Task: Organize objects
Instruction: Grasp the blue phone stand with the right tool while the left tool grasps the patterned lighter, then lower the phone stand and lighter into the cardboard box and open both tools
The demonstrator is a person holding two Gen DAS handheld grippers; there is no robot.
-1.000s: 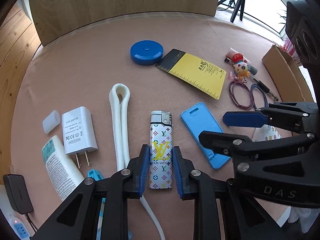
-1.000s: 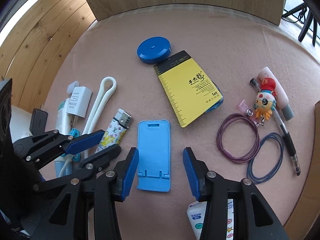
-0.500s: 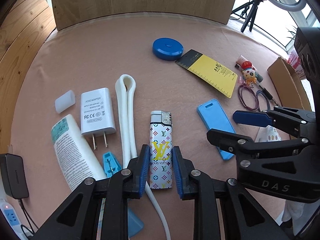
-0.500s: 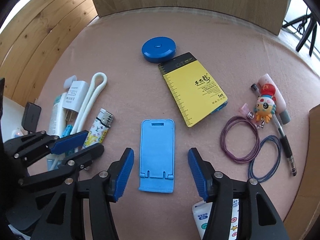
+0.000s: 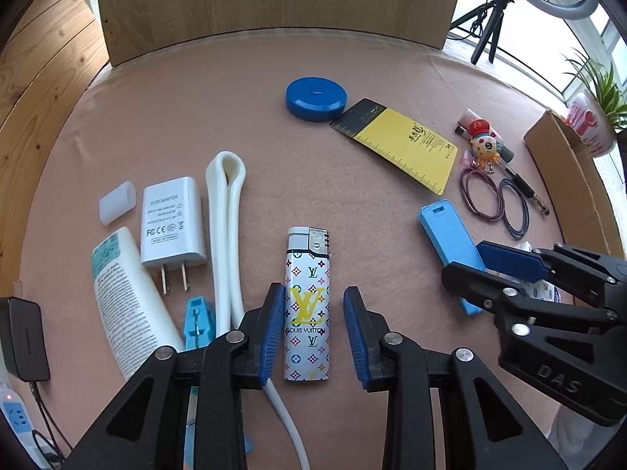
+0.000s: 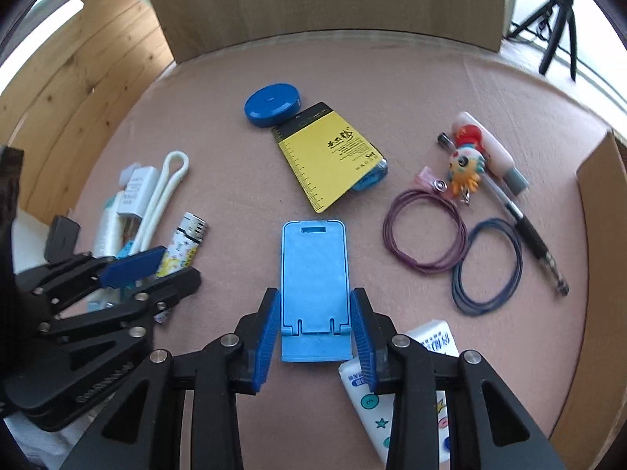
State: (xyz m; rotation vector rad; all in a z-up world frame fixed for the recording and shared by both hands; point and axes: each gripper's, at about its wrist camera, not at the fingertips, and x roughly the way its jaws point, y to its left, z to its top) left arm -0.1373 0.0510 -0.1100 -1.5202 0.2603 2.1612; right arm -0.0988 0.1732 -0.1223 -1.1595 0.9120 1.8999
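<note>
A white lighter (image 5: 308, 297) with a coloured monogram print lies flat on the pink mat. My left gripper (image 5: 313, 337) is open around its lower half; the left pad is at its side and a gap shows at the right pad. A blue phone stand (image 6: 314, 274) lies flat to the right of the lighter. My right gripper (image 6: 315, 337) is shut on its near end, both blue pads against its sides. In the left wrist view the right gripper (image 5: 466, 260) covers the near end of the stand (image 5: 446, 231).
A blue round tape measure (image 5: 315, 98) and a yellow ruler card (image 5: 403, 143) lie farther back. A white charger (image 5: 174, 219), a white strap (image 5: 225, 211) and a tube (image 5: 125, 301) are on the left. Hair bands (image 6: 425, 231), a toy keychain (image 6: 464, 168) and a cardboard box (image 6: 603, 254) are on the right.
My left gripper has opened off the lighter, which stays on the mat. My right gripper has moved forward and shut on the blue phone stand.
</note>
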